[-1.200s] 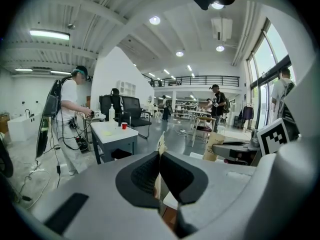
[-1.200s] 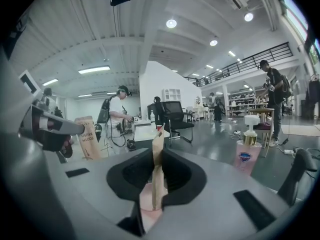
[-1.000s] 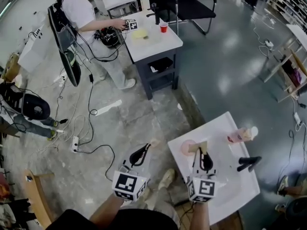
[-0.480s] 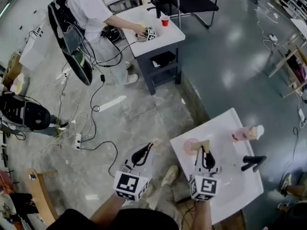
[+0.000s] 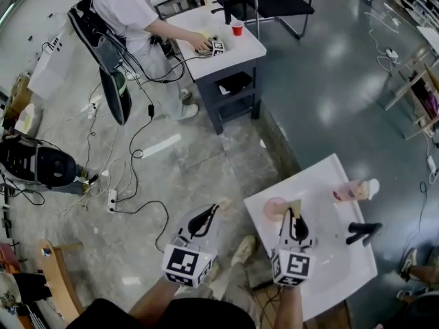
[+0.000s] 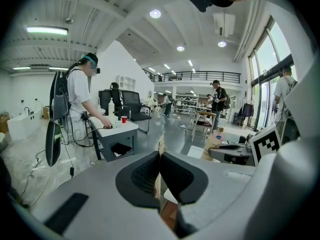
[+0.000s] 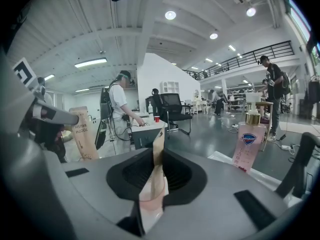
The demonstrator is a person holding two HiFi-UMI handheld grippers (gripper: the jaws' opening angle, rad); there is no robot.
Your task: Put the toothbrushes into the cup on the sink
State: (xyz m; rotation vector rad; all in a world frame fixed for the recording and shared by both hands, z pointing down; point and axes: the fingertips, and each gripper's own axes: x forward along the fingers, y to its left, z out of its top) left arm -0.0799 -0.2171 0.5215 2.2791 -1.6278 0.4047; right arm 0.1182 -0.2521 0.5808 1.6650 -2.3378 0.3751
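Note:
A pink cup (image 5: 271,210) stands at the near left corner of the white sink (image 5: 322,266). My right gripper (image 5: 293,216) is shut on a tan toothbrush pack (image 5: 292,207), which stands upright at the cup's right rim. In the right gripper view that pack (image 7: 157,159) sits between the jaws, with the pink cup (image 7: 149,207) below. My left gripper (image 5: 211,211) hangs over the floor left of the sink, shut on a second thin toothbrush pack (image 5: 222,203). Only this pack's edge (image 6: 161,151) shows between the left jaws.
A pink soap bottle (image 5: 354,191) and a black faucet (image 5: 361,232) are on the sink's far side. Cables (image 5: 130,184) trail over the stone floor. A person (image 5: 130,16) works at a small white table (image 5: 219,46) with a red cup (image 5: 237,28).
Both grippers have kept their places with their packs. The person at the far table has moved in over the tabletop.

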